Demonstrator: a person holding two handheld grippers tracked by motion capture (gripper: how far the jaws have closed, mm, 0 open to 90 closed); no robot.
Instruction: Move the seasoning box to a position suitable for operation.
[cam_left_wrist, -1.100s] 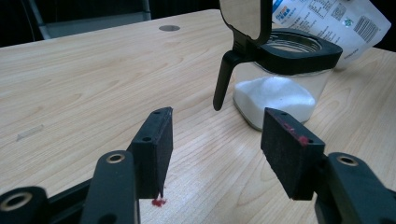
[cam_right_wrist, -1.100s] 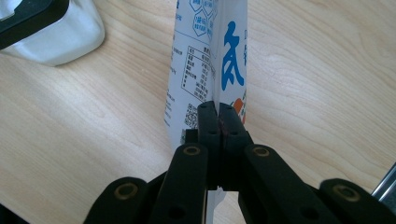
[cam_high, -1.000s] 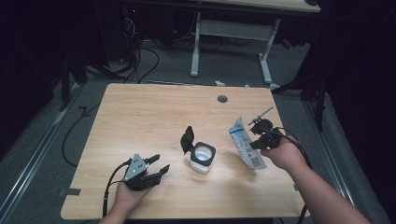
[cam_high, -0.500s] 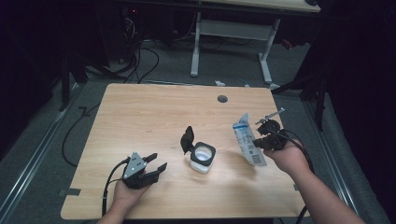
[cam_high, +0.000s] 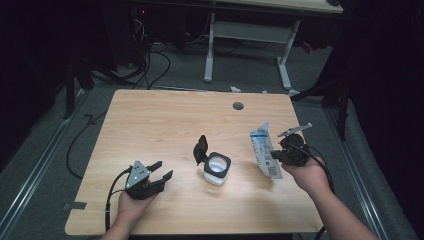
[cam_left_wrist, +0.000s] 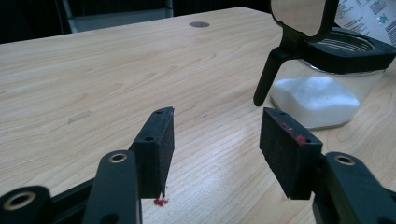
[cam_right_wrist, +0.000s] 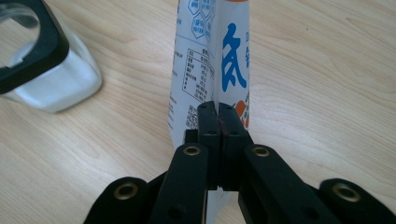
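From the high view, I have my right tongs clamped on a white printed pouch, holding it upright and a little tilted just to the right of the jar. I hold it there, I judge, so its mouth can be brought over the jar's opening for pouring. The jar sits near the middle of the tabletop with its black hinged lid swung up and back on the left, which leaves the opening free on the pouch's side. My left tongs rest low near the front edge, well apart from the jar, with jaws apart and nothing between them, pointing toward it, ready, I think, to steady it.

In the left gripper view, my left tongs stand apart over bare wood, empty. Ahead and to the right is the jar, clear glass with a black collar and white grains settled in the bottom; its lid stands raised on its hinge arm. A corner of the pouch shows behind it.

In the right gripper view, my right tongs are pressed together on the lower edge of the pouch, pinching the flat seam so the bag hangs stiffly from the grip. The jar lies to the upper left, near but not touching the pouch.
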